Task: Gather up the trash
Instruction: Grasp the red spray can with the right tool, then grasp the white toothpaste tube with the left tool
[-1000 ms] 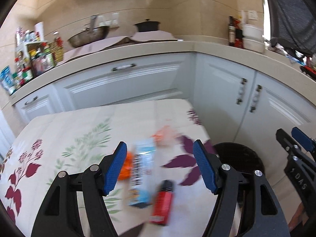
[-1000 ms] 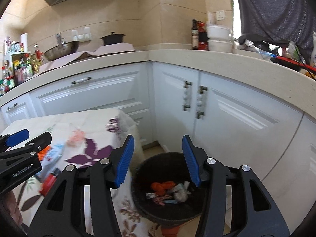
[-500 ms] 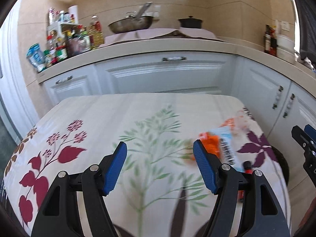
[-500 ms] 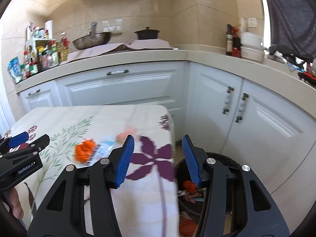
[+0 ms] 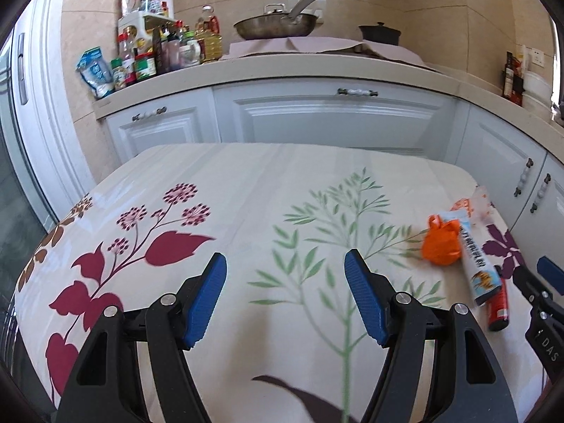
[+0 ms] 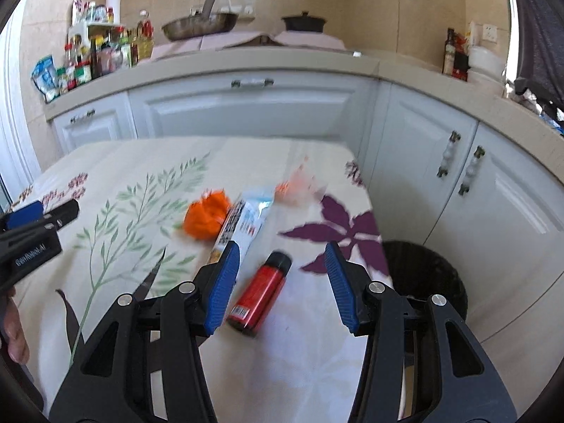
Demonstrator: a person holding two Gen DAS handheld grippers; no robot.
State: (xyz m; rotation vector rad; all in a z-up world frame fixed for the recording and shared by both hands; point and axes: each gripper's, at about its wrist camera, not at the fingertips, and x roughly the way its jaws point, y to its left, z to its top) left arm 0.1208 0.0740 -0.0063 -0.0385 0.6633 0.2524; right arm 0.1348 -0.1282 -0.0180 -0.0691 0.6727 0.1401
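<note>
Both blue pads of the right gripper [image 6: 278, 282] flank the red canister [image 6: 261, 292].

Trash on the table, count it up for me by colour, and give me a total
Orange crumpled piece: 1
Red cylindrical container with a black cap: 1
Light blue and white wrapper: 1
Pale pinkish clear wrapper, blurred: 1
Total: 4 pieces on the table
</note>
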